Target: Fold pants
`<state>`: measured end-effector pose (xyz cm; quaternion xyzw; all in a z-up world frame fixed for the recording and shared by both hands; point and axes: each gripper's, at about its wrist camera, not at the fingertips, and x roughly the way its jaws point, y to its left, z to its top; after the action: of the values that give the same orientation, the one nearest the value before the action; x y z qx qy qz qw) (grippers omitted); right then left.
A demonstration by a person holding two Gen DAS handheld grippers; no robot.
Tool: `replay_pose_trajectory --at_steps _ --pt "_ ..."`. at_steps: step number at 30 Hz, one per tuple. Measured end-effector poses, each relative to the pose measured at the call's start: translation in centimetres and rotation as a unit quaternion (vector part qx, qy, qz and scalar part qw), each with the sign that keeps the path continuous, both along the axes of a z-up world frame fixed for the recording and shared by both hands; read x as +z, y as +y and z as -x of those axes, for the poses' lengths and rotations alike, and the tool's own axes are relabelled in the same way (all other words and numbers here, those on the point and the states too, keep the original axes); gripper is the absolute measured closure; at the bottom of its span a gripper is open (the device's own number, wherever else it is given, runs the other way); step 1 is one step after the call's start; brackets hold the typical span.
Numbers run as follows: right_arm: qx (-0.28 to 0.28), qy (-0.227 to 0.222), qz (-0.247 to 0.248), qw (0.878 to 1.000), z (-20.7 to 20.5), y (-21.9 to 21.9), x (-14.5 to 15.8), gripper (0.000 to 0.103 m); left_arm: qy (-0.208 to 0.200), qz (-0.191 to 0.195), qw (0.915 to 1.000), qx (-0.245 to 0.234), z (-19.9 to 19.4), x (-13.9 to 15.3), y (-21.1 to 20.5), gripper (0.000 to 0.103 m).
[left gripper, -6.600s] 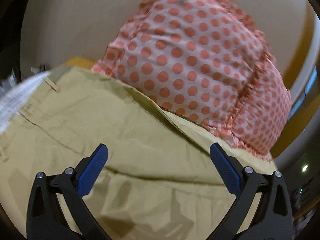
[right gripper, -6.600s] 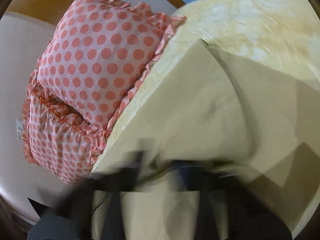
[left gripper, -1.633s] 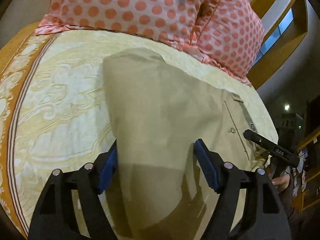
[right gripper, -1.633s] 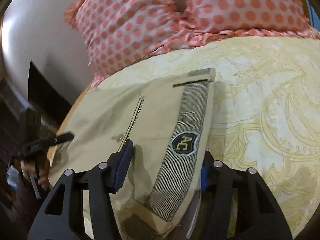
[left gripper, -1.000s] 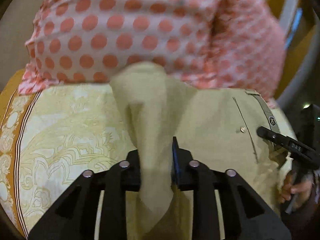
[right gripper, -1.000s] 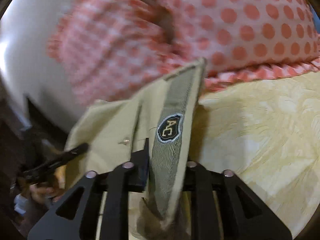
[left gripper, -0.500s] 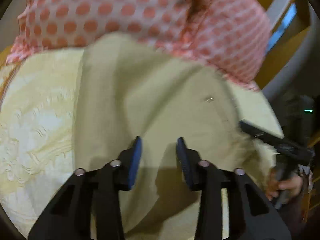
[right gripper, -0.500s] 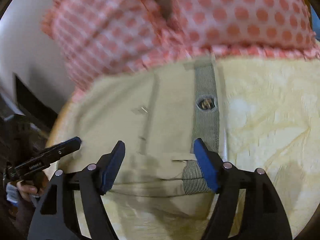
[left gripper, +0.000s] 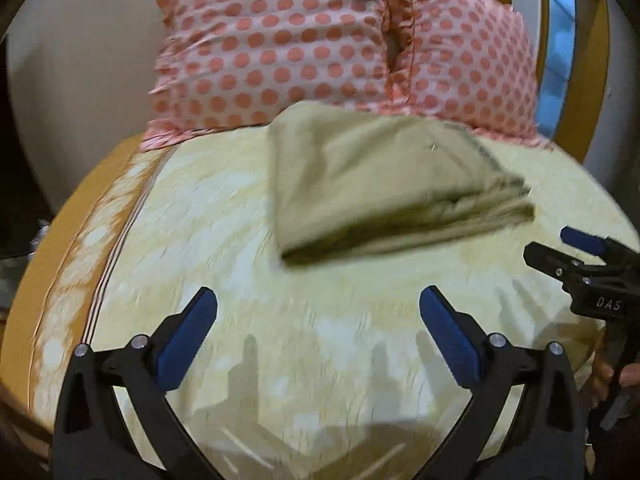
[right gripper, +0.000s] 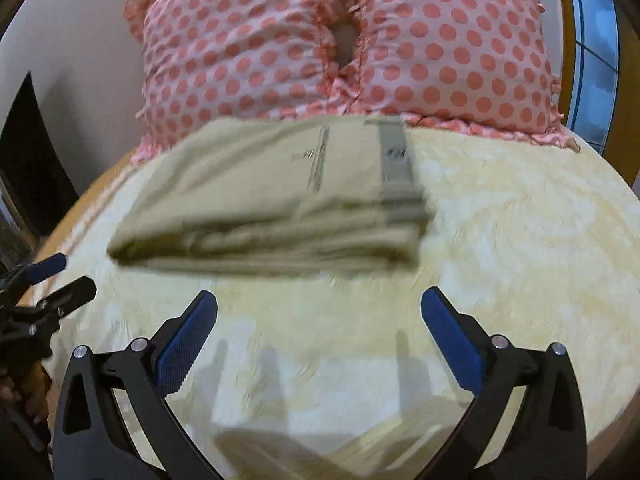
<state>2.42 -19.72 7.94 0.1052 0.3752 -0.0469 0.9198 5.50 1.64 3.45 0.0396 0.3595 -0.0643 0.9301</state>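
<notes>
Bedspread [left gripper: 224, 240]: pale yellow with a cream pattern, an orange border with stripes along its left edge; it covers the whole bed surface.

Pillows [right gripper: 280, 48]: two, pink with coral dots and ruffled edges, side by side at the head of the bed. They stand directly behind the pants, whose far edge lies against them.

Pants [right gripper: 256, 188]: khaki, folded into a flat stack of several layers, lying on the bedspread just before the pillows. A striped grey waistband runs down the right side of the stack in the right wrist view. Motion blur softens the detail.

Left gripper [left gripper: 318, 332]: held low over bare bedspread, well short of the pants, fingers spread wide with nothing between the blue pads [left gripper: 186, 338].

Right gripper [right gripper: 320, 330]: same posture, level and pointed toward the stack, fingers wide apart and empty. In the left wrist view it appears at the right edge, gripped by a hand [left gripper: 612, 376].
</notes>
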Motion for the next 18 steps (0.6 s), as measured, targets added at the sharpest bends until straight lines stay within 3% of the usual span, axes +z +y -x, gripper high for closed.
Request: replay_pose_trajectory --at_steps 4,11,13,18 --pt "-0.004 0.001 0.017 1.000 0.6 1.4 -0.9 0.001 0.013 0.022 0.9997 0.006 0.7 -1.1 0.4 0.002" --pt "-0.013 0.009 0.027 1.000 1.1 2.3 -1.9 0.001 0.036 0.017 0.9988 0.029 0.4 -2.9 0.5 0.002" --pt "-0.018 0.008 0.037 0.999 1.3 2.7 -2.1 0.001 0.026 0.000 0.9991 0.033 0.7 -3.2 0.2 0.002" --pt "-0.029 -0.007 0.056 0.998 1.9 3.3 -2.5 0.001 0.015 0.003 0.9992 0.037 1.1 -3.4 0.4 0.002"
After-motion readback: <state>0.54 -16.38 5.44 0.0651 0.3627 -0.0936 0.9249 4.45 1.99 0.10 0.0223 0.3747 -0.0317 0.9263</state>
